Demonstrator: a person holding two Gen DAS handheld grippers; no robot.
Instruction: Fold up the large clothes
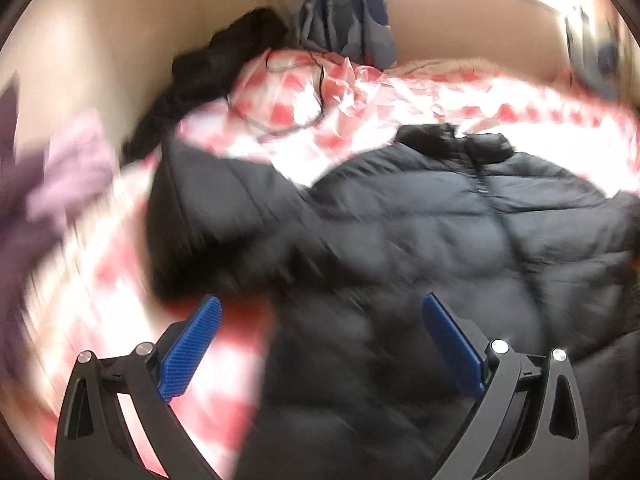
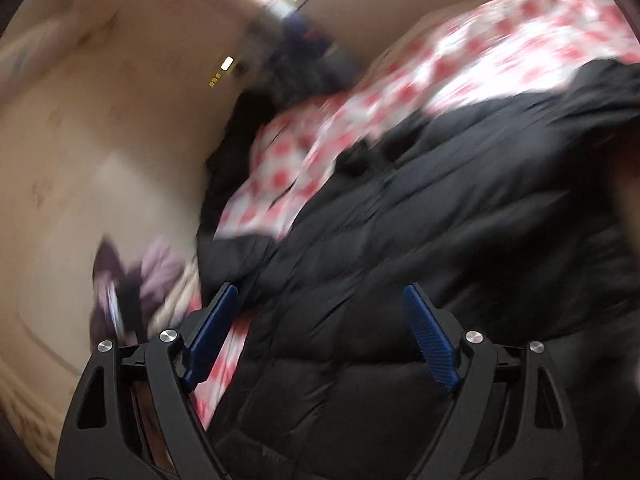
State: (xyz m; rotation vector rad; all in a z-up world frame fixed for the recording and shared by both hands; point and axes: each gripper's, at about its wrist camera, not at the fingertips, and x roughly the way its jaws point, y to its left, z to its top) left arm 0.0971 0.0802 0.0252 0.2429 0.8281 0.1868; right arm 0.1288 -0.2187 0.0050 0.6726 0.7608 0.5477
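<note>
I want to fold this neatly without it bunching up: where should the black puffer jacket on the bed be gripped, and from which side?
Probably grip the black puffer jacket by its sleeve, which lies spread out to the left over the red-and-white bedspread. Come in from the left, over the bedspread. The left gripper is open and nearest it; the body looks too thick to pinch.

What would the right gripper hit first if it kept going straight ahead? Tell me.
Most likely the black puffer jacket: the open right gripper points onto its quilted body, nothing between. Blur leaves depth uncertain.
</note>
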